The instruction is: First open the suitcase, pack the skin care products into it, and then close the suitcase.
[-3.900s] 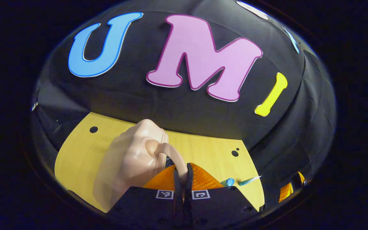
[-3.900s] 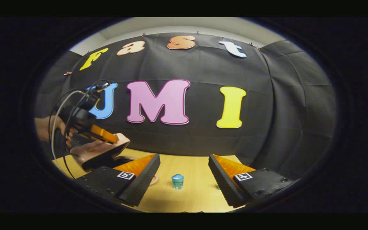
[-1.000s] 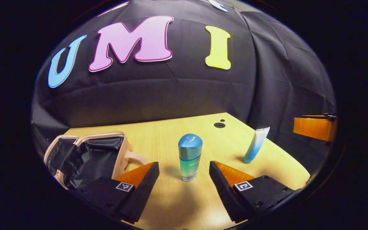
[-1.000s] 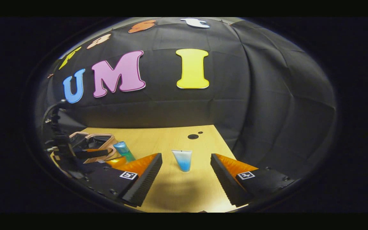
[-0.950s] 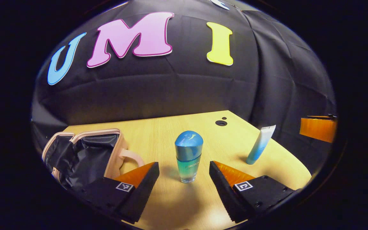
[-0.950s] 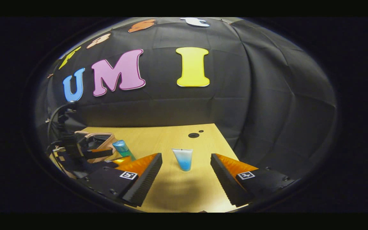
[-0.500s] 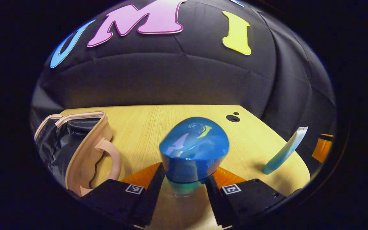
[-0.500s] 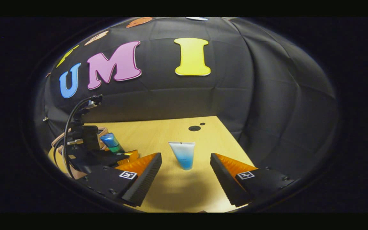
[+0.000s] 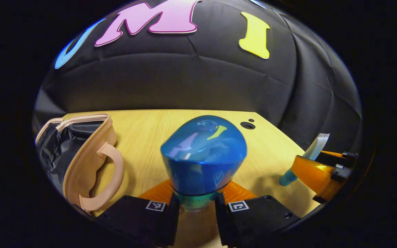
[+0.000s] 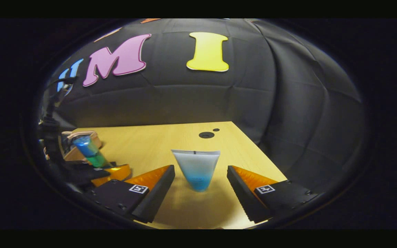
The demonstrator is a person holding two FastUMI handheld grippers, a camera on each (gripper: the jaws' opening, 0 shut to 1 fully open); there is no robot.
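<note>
bottle (image 9: 203, 158) base hidden between fingers of left hand-held gripper (image 9: 194, 210), clamped on bottle above worktop (image 9: 143, 137). right hand-held gripper (image 10: 200, 193) spread wide around upright tube (image 10: 196, 168). open suitcase (image 9: 78, 155) at left.

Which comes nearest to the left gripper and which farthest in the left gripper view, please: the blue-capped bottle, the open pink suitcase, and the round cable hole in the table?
1. Blue-capped bottle: between the left gripper's fingers.
2. Open pink suitcase: on the table, at the view's left.
3. Round cable hole: far table end, right of the bottle's cap.
</note>
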